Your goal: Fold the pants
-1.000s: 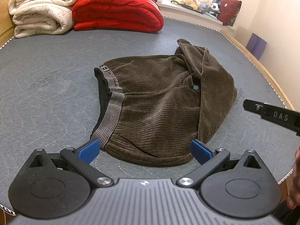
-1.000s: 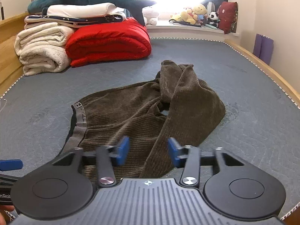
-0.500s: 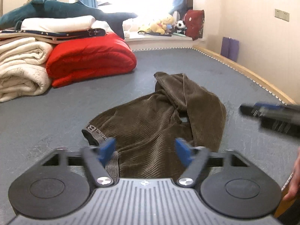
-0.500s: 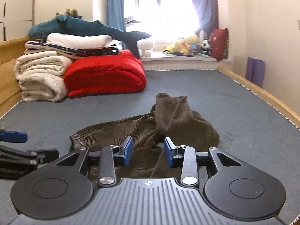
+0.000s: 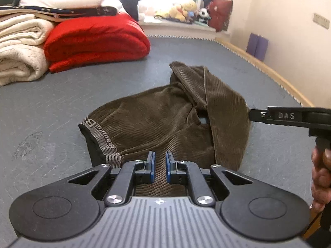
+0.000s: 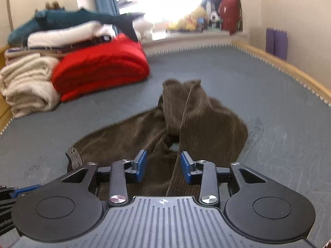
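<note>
Brown corduroy pants (image 5: 165, 119) lie bunched on the grey mat (image 5: 51, 107), grey waistband (image 5: 103, 140) at the left, legs folded back over the body on the right. My left gripper (image 5: 159, 165) hovers over the near hem, its blue pads a narrow gap apart and holding nothing. My right gripper (image 6: 163, 165) is open and empty above the near edge of the pants (image 6: 196, 119). The right gripper's body also shows at the right edge of the left wrist view (image 5: 289, 117).
A red folded blanket (image 5: 95, 41) and cream rolled blankets (image 5: 18, 47) stand at the back left, a plush shark (image 6: 78, 18) on top. Stuffed toys (image 5: 186, 10) line the window sill. A wooden edge (image 5: 269, 72) borders the mat on the right.
My left gripper's jaws closed from wide open to a narrow gap. My right gripper's jaws opened a little. Both grippers rose and tilted up, then came down toward the pants again.
</note>
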Tool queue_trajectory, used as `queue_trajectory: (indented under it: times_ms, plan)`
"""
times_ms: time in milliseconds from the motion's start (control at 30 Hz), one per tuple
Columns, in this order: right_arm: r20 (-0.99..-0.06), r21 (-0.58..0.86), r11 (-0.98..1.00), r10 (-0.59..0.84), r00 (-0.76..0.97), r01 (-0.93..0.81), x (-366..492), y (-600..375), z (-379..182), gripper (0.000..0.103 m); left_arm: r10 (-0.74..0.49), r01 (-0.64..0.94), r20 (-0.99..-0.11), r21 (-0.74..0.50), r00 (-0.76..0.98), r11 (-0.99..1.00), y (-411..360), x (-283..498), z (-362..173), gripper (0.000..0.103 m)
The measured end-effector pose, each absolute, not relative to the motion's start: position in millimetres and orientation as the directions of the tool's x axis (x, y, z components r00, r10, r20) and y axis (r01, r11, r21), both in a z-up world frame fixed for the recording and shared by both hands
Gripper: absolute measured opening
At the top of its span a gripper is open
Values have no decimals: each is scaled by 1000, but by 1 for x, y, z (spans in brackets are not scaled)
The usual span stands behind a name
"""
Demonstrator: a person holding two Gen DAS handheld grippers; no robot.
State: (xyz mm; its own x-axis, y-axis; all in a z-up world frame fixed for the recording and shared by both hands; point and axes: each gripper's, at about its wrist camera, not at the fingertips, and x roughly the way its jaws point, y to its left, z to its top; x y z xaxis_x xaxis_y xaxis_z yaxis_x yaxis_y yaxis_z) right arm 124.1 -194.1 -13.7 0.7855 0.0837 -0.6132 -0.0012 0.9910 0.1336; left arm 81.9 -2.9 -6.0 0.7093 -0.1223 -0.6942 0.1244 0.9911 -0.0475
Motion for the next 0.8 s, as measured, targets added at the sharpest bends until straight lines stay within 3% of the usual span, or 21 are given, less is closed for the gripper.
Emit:
queue_trajectory:
  times_ms: [100, 167, 200, 300, 433, 567, 633, 800]
  plan:
    - [-664, 183, 982, 161, 730, -50, 137, -181, -25, 36, -140, 128, -716, -71, 684, 989, 6, 93, -11, 13]
    - [-693, 206, 976, 192, 695, -64, 144, -173, -33, 36, -203, 180, -722, -109, 662, 978, 10, 102, -12, 21]
    - [-700, 194, 979, 184, 690, -64, 144, -168, -37, 36, -232, 203, -717, -127, 658, 971, 15, 107, -11, 31]
    - [-696, 167, 982, 182, 694, -89, 144, -160, -42, 36, -231, 160, -686, -167, 690, 973, 43, 129, -10, 32]
    - [-712, 174, 982, 178, 679, -75, 151, -168, -58, 39, -170, -65, -734, -280, 658, 958, 111, 166, -34, 32]
    - [-776, 201, 978, 192, 601, -52, 174, -177, -85, 46, -238, -283, -804, -444, 545, 850, 166, 186, -84, 38]
    - [-814, 175, 984, 170, 556, -46, 188, -177, -98, 48, -249, -311, -817, -453, 521, 835, 174, 193, -103, 55]
    - [-864, 114, 991, 134, 486, -70, 213, -169, -131, 58, -271, -328, -844, -447, 463, 832, 176, 217, -140, 73]
